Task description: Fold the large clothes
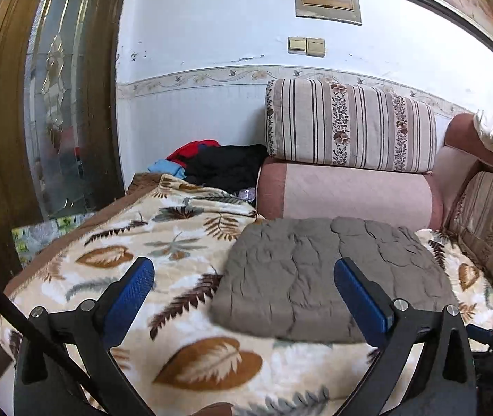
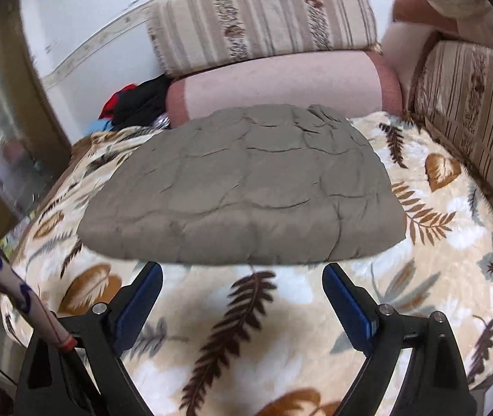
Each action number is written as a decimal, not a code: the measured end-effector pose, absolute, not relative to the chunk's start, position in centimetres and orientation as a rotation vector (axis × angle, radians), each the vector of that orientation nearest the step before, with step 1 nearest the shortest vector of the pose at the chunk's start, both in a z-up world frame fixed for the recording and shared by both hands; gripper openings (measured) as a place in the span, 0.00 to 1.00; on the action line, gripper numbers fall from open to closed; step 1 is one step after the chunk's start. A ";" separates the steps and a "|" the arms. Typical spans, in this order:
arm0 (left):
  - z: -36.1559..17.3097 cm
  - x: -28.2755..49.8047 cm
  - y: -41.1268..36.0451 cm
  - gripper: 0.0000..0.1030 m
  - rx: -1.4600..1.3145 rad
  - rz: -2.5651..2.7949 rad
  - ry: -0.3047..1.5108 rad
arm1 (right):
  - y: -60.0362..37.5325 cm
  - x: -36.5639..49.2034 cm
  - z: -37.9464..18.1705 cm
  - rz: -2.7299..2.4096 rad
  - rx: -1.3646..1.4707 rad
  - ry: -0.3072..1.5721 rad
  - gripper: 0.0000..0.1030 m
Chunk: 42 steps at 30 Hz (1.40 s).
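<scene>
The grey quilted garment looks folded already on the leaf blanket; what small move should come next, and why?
Probably bring the right gripper forward to the near edge of the grey quilted garment. It lies as a compact bundle on the leaf blanket, both grippers are open and hold nothing, and the edge is just ahead of the right fingertips.

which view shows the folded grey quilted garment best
The right wrist view: the grey quilted garment lies whole and centred on the leaf-print blanket, all edges visible. In the left wrist view it sits off to the right, partly hidden behind one finger of the left gripper.
</scene>
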<state>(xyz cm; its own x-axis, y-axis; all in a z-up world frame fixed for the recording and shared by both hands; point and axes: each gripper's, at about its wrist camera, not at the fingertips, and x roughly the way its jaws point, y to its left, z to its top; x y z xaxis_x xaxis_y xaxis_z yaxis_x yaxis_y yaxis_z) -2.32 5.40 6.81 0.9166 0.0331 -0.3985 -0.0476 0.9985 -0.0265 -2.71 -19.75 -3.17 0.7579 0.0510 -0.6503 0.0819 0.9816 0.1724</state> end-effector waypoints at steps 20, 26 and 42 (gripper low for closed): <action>-0.9 -6.3 -0.1 1.00 -0.007 -0.041 0.670 | -20.0 -8.1 -7.1 -0.226 0.023 0.750 0.93; -2.6 -5.4 -0.5 1.00 0.010 -0.023 0.741 | -20.3 -7.8 -8.1 -0.237 0.029 0.779 0.93; -3.6 -5.3 -0.7 1.00 0.061 0.026 0.732 | -19.1 -7.1 -9.2 -0.230 -0.005 0.810 0.93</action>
